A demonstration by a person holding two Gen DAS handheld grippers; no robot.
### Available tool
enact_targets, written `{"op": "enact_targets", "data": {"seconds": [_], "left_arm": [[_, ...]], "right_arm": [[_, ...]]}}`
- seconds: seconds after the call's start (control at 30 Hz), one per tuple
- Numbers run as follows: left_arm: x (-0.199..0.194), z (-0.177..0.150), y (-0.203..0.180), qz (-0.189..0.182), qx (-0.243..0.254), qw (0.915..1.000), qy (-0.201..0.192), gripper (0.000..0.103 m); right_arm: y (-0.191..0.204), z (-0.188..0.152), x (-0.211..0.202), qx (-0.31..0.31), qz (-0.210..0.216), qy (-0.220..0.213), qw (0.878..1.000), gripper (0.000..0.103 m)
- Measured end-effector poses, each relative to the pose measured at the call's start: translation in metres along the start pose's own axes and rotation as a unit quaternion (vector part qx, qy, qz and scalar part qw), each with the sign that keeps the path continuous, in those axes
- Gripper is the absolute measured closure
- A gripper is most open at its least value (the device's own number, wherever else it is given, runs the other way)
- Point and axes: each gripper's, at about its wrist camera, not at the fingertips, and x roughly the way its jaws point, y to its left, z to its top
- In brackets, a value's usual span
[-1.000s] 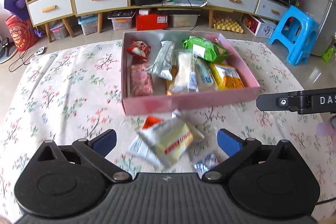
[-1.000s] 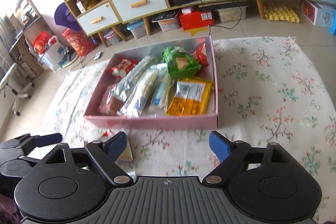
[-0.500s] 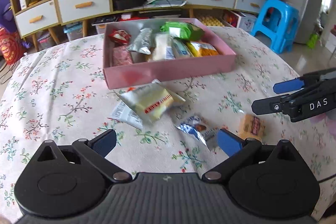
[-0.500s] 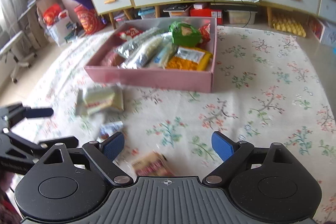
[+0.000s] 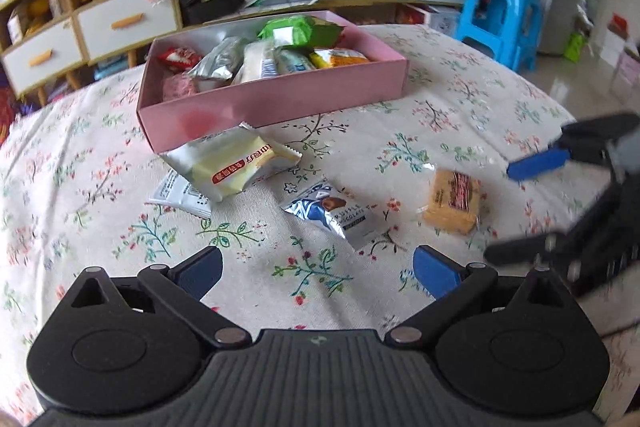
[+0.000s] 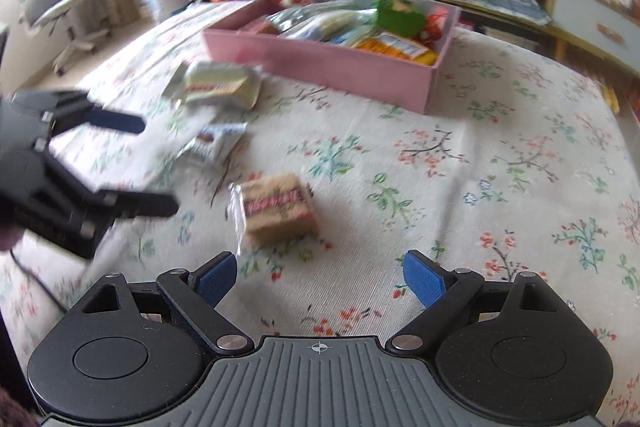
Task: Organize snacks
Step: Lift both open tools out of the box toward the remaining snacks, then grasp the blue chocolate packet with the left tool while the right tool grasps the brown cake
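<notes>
- Four loose snack packets lie on a worktop [image 5: 460,115] covered with a floral cloth, near the front of the pink cardboard box [image 5: 280,99].
- Leftmost, a flat white packet with small print [image 5: 180,193] is partly under a puffy cream-and-silver foil packet with a red label [image 5: 232,165]; its writing is unreadable.
- Next, a crinkled blue-and-silver wrapper reading "chocolate" [image 5: 334,213].
- Rightmost, a tan block-shaped snack in clear wrap [image 5: 454,201], its label blurred.
- The box holds several foil packets; I count roughly seven, including one green packet [image 5: 300,29].
- Left tool [image 5: 316,267]: spread wide, holding nothing.
- Right tool [image 6: 318,277]: spread wide, holding nothing, just short of the tan block.
</notes>
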Motion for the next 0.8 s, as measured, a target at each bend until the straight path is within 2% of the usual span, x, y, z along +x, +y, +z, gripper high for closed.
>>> {"op": "enact_targets", "data": {"seconds": [0.23,0.43,0.5,0.63,0.8], "left_arm": [[0.006,0.008,-0.004,0.019,-0.051,0.9985,0.002,0.006],[0.008,0.013,-0.007,0.032,-0.101,0.9943,0.005,0.016],[0.010,0.015,-0.010,0.031,-0.118,0.9924,0.012,0.024],[0.014,0.018,-0.016,0.041,-0.132,0.9903,0.014,0.031],[0.016,0.022,-0.016,0.055,-0.147,0.9875,0.014,0.052]], "right_arm": [[0.007,0.003,0.005,-0.016,-0.006,-0.028,0.999,0.011],[0.002,0.011,0.008,-0.009,-0.046,-0.050,0.998,0.011],[-0.005,0.013,0.007,0.005,-0.054,-0.055,0.997,0.011],[-0.015,0.014,0.005,0.023,-0.032,-0.054,0.998,0.011],[-0.009,0.014,0.006,0.009,-0.019,-0.050,0.999,0.011]]}}
